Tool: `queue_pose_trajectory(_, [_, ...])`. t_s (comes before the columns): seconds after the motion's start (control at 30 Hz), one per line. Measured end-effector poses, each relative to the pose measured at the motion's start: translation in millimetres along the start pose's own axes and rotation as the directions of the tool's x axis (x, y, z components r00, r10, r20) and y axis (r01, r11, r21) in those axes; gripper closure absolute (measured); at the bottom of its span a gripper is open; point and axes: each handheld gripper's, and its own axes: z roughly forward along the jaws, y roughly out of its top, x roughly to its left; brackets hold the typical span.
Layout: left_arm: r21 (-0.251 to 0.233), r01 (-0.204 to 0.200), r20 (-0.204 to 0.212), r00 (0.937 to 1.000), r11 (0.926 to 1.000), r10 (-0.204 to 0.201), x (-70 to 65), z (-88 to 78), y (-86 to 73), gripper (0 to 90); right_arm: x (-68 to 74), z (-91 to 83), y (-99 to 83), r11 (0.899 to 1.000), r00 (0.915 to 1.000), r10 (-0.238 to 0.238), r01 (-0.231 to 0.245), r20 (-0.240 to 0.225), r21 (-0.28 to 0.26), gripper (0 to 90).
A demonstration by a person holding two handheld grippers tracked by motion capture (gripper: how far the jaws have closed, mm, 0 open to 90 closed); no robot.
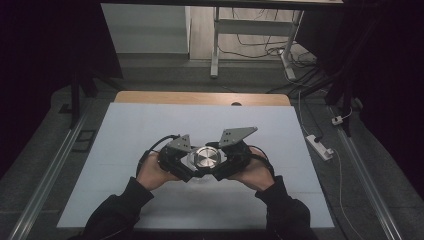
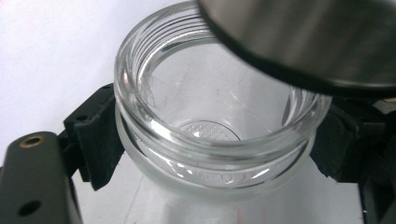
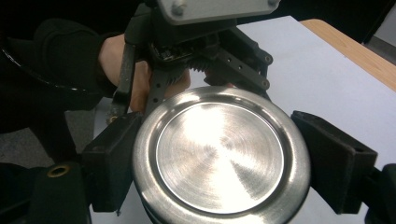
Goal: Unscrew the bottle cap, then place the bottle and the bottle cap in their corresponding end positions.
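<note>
L hand-held gripper (image 2: 212,154) clenched round glass jar (image 2: 210,130); R hand-held gripper (image 3: 219,158) grasping steel lid (image 3: 220,157), lid just above jar mouth, over tabletop (image 1: 150,125).

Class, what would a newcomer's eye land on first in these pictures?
The shiny metal lid, clamped in the right gripper at mid-table. Just under it, the open glass jar, empty, gripped by the left gripper. Both sit over the white mat.

We see a pale grey mat (image 1: 150,130) covering the wooden bench (image 1: 200,97), a white power strip (image 1: 320,146) on the floor at right, and white metal table legs (image 1: 216,45) beyond.
</note>
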Motion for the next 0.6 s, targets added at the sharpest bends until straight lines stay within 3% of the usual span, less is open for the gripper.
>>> queue_pose_trajectory(0.33, [-0.023, 0.064, -0.058, 0.9961, 0.9977, -0.066, 8.5, -2.2, -5.3, 15.3, 5.4, 0.3, -3.7, 1.0, 0.9999, 0.009, -0.009, 0.012, 0.006, 19.7])
queue_pose_trajectory(0.6, [-0.038, 0.081, -0.091, 0.9922, 0.996, -0.084, 13.7, -6.4, -6.1, 15.3, 10.0, 0.2, -5.9, 1.0, 0.9995, 0.021, -0.021, 0.024, 0.01, 19.7])
